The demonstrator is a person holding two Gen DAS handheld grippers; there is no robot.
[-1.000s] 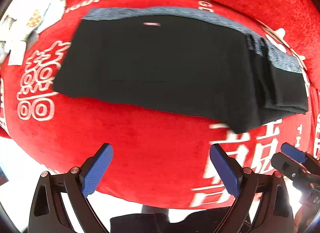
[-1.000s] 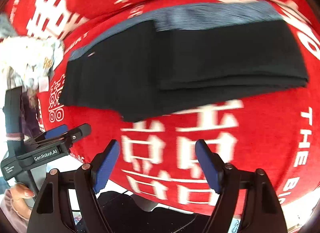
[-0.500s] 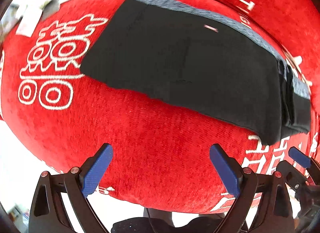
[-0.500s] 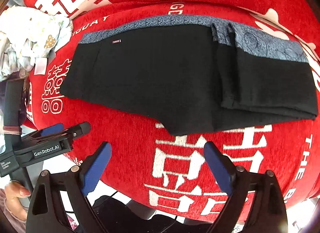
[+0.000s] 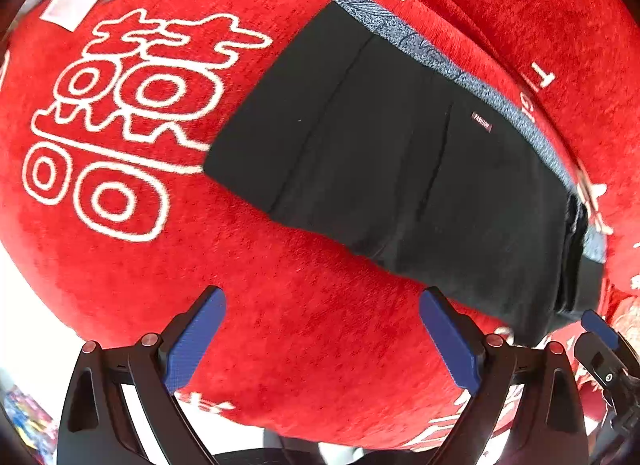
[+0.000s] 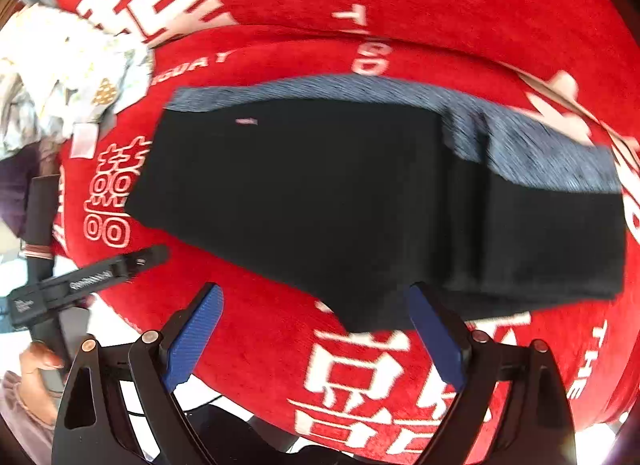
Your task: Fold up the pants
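Observation:
Black pants (image 5: 404, 169) with a blue-grey waistband (image 5: 452, 65) lie folded flat on a red cloth (image 5: 304, 305) printed with white characters. Their right end is doubled over in layers (image 6: 532, 233). My left gripper (image 5: 324, 333) is open over bare red cloth, just short of the pants' near edge, with nothing between its blue pads (image 5: 200, 329). My right gripper (image 6: 316, 335) is also open and holds nothing. Its right pad (image 6: 436, 337) sits by the pants' lowest corner (image 6: 360, 317). Each gripper shows at the edge of the other's view.
A heap of pale printed clothes (image 6: 60, 77) lies at the far left of the red cloth. The cloth's near edge (image 6: 132, 317) drops off to a pale floor. A person's hand (image 6: 36, 361) holds the left gripper's handle.
The right gripper's jaws have spread wider. Both grippers have shifted: the pants now sit to the right and slanted in the left view, and lower, nearer the fingertips, in the right view.

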